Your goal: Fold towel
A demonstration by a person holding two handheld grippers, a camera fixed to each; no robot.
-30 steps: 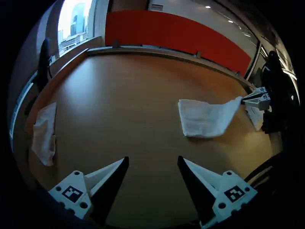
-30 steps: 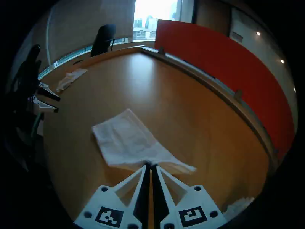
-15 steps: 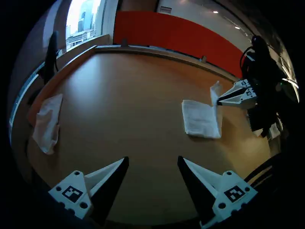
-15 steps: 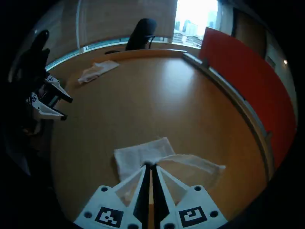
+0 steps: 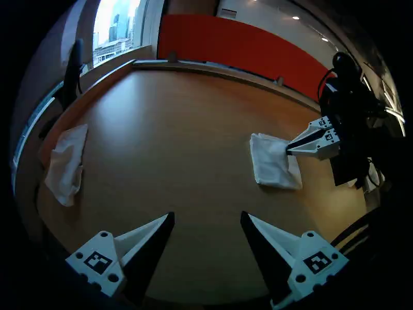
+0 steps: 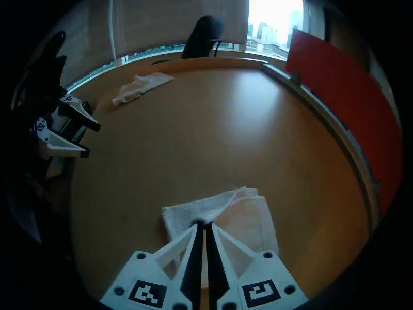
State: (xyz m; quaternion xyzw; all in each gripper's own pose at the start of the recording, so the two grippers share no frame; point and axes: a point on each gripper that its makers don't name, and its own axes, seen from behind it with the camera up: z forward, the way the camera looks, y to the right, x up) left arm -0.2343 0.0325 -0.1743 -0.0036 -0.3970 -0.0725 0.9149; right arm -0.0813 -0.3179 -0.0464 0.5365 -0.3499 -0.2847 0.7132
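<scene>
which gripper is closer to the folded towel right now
Right. The right gripper is shut on an edge of the folded towel; the left gripper hangs open, apart from it, with a stretch of table between them.

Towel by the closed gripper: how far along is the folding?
Done: the towel lies doubled over on the table, one layer on the other. In hand: the right gripper is shut on its folded-over edge; the left gripper is open and empty. Left: let go, perhaps fold once more. A second cloth lies crumpled at the table's far side, untouched.
</scene>
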